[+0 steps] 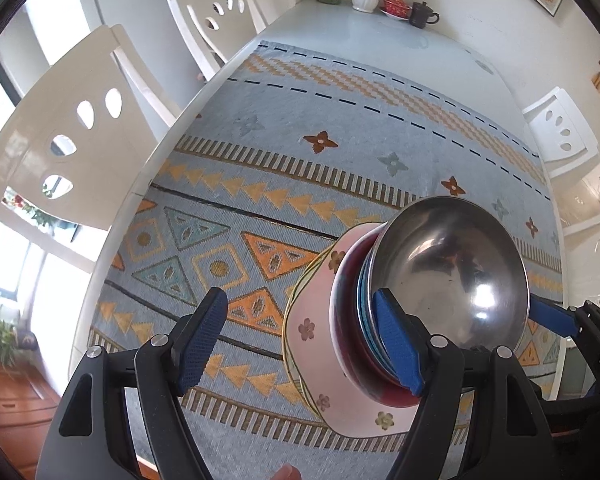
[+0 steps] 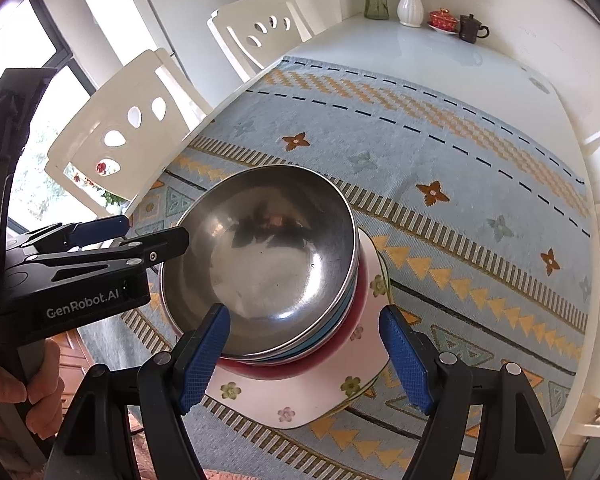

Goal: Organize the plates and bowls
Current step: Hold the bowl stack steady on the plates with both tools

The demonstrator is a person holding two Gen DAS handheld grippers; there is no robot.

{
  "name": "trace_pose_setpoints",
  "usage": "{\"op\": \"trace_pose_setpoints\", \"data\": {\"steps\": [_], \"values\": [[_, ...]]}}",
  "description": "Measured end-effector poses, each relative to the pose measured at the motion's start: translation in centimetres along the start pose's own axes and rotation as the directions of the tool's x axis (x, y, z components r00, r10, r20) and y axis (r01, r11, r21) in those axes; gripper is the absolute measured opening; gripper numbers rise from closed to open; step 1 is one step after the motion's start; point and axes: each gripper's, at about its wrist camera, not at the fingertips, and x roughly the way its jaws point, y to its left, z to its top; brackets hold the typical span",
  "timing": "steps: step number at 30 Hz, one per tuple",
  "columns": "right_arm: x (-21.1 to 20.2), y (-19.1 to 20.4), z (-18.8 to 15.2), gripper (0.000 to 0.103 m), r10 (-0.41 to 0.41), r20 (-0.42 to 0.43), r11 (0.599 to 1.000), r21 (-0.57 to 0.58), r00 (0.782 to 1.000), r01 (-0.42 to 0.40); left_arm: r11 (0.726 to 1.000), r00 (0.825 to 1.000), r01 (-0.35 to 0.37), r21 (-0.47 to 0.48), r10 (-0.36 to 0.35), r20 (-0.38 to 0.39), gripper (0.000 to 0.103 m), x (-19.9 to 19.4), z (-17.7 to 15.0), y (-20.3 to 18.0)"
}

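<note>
A white table (image 2: 420, 52) fills both views, most of it under a blue patterned cloth (image 2: 440, 152). White chairs (image 1: 60, 140) stand along its edge at the upper left of each frame

The stack of dishes sits on the cloth, at the lower right of the left wrist view and at the lower centre of the right wrist view. At the bottom is a pink flowered plate (image 2: 300, 396), then a red bowl (image 2: 356, 320), blue dishes whose edges alone show (image 2: 342, 318), and a steel bowl (image 2: 268, 264) on top

The left gripper (image 1: 300, 344) is wide open and holds nothing; in its own view 1 blue pad (image 1: 396, 344) lies against the near side of the stack and the other (image 1: 202, 340) stands well clear over the cloth. Only the right wrist view shows this gripper (image 2: 140, 236) from the side, reaching in from the left edge with its tip at the steel bowl's rim, and the hand (image 2: 20, 396) gripping its handle at the lower left

The right gripper (image 2: 304, 356) is also wide open and empty, its 2 pads to either side of the stack's near edge

At the far end, upper right, stand a white vase (image 2: 410, 6), a red lidded cup (image 2: 443, 19) and a dark mug (image 2: 471, 29)
</note>
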Motion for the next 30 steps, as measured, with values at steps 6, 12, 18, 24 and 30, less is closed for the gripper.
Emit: {"op": "trace_pose_setpoints", "data": {"steps": [6, 12, 18, 24, 30], "values": [[0.18, -0.14, 0.04, 0.075, 0.008, -0.006, 1.0, 0.003, 1.0, -0.008, 1.0, 1.0, 0.002, 0.002, -0.002, 0.002, 0.073, -0.04, -0.09, 0.03], [0.2, -0.32, 0.07, 0.075, 0.01, -0.007, 1.0, 0.014, 1.0, -0.01, 1.0, 1.0, 0.002, 0.004, -0.002, 0.0, 0.075, 0.06, -0.07, 0.0], [0.1, -0.44, -0.1, 0.075, 0.005, -0.008, 1.0, 0.029, 1.0, -0.005, 1.0, 1.0, 0.008, 0.005, -0.008, -0.009, 0.075, 0.15, -0.17, -0.09], [0.02, -0.53, -0.2, 0.075, 0.004, -0.008, 0.999, 0.042, 1.0, -0.004, 1.0, 1.0, 0.008, 0.019, -0.008, -0.005, 0.075, 0.07, -0.3, -0.22], [-0.08, -0.5, -0.26, 0.075, -0.003, -0.01, 0.999, 0.046, 1.0, 0.003, 1.0, 1.0, 0.006, 0.028, -0.006, -0.001, 0.075, 0.09, -0.22, -0.28]]}}
